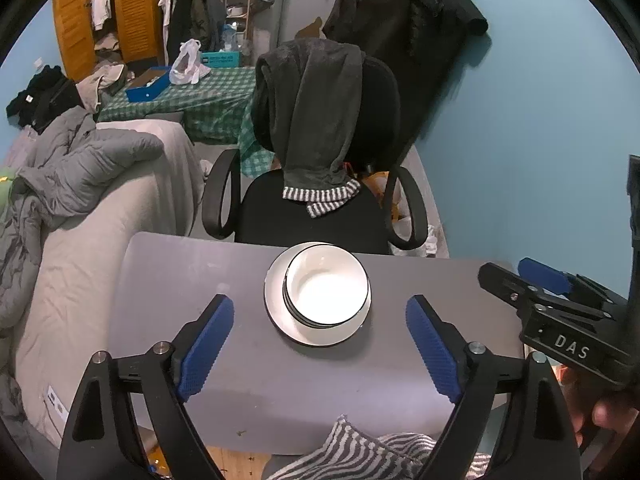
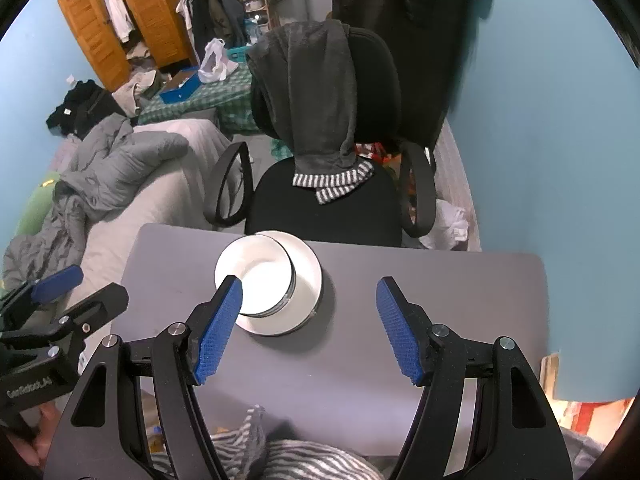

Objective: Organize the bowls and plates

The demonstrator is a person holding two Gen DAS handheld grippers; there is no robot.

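Sitting stacked on the plates (image 1: 316, 328) mid-bench (image 1: 192, 280), the bowls (image 1: 326, 286) lie dead ahead between the left claw (image 1: 320, 350) pads, ahead-left of the right claw (image 2: 308, 330); both claws wide, empty, left better lined up.

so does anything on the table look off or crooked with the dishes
Slightly. The stacked white black-rimmed bowls sit off-centre on the white round plate, shifted toward its far edge by the black office chair. Nothing looks spilled or broken on the grey table.
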